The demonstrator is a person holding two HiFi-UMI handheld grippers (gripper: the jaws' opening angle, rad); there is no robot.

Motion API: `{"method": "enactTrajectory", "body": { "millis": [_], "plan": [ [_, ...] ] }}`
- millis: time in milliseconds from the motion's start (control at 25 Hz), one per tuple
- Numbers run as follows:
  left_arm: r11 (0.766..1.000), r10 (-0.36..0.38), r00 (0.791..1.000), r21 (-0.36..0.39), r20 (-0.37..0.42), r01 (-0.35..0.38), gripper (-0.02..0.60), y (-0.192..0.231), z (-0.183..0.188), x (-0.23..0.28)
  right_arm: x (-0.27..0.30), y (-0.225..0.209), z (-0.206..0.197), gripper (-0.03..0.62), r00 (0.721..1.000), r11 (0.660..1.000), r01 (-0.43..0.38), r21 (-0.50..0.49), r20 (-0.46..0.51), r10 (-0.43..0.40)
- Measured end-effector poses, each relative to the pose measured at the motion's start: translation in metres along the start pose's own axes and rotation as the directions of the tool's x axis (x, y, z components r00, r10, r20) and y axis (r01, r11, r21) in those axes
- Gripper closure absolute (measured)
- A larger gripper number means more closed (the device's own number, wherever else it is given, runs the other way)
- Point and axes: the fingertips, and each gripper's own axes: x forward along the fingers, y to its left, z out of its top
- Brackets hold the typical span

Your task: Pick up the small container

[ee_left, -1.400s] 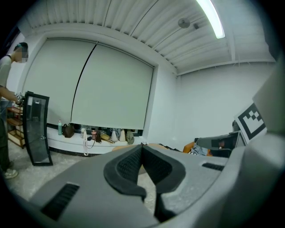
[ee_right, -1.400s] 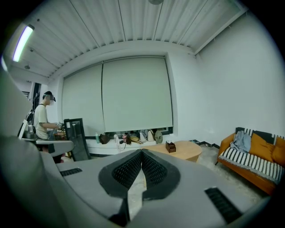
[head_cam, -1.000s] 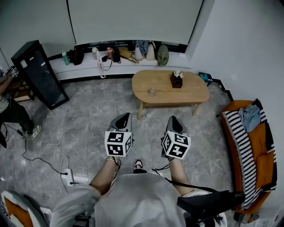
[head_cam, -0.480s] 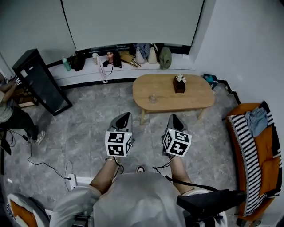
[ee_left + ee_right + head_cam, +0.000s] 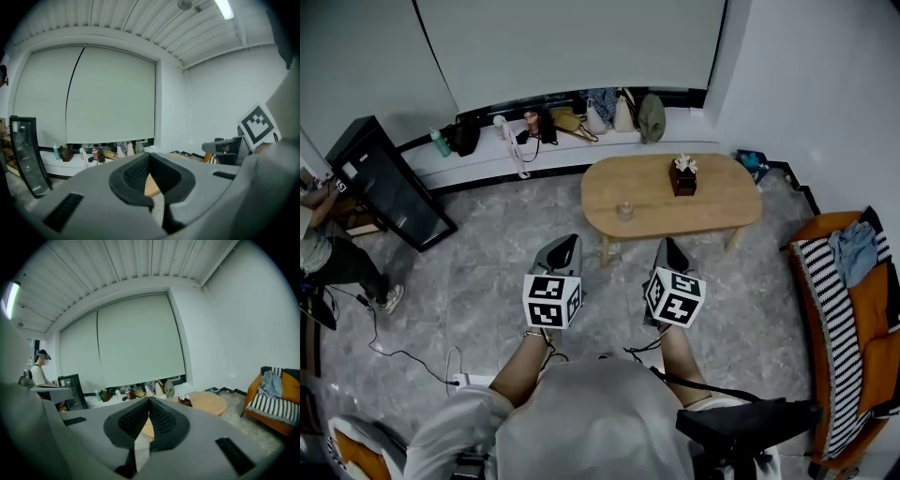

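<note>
On the wooden coffee table (image 5: 712,202) ahead, the small container (image 5: 623,210) sits untouched, well apart from you; your left gripper (image 5: 566,246) and right gripper (image 5: 667,249) hang closed and empty, so the whole pickup is left to do

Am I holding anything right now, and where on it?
Nothing. The left gripper and right gripper are both shut and empty; the small container stands untouched on the table ahead.

small container (image 5: 624,210) on table (image 5: 722,199) | left hand-held gripper (image 5: 567,246), right hand-held gripper (image 5: 667,248) (over floor (image 5: 487,272))
</note>
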Motion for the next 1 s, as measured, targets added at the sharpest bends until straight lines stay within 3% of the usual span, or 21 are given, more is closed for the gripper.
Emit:
{"method": "enactTrajectory", "body": {
  "millis": [600, 1000],
  "plan": [
    [0.999, -0.001, 1.0, -0.044, -0.029, 0.0, 0.574, 0.031, -0.01, 0.053, 0.054, -0.01, 0.0, 0.571, 0.999, 1.0, 0.03, -0.006, -0.037, -0.03],
    [0.995, -0.053, 0.999, -0.083, 0.006, 0.053, 0.574, 0.068, 0.002, 0.143, 0.125, -0.035, 0.026, 0.571, 0.991, 0.99, 0.133, -0.037, -0.028, -0.134]
  ]
}}
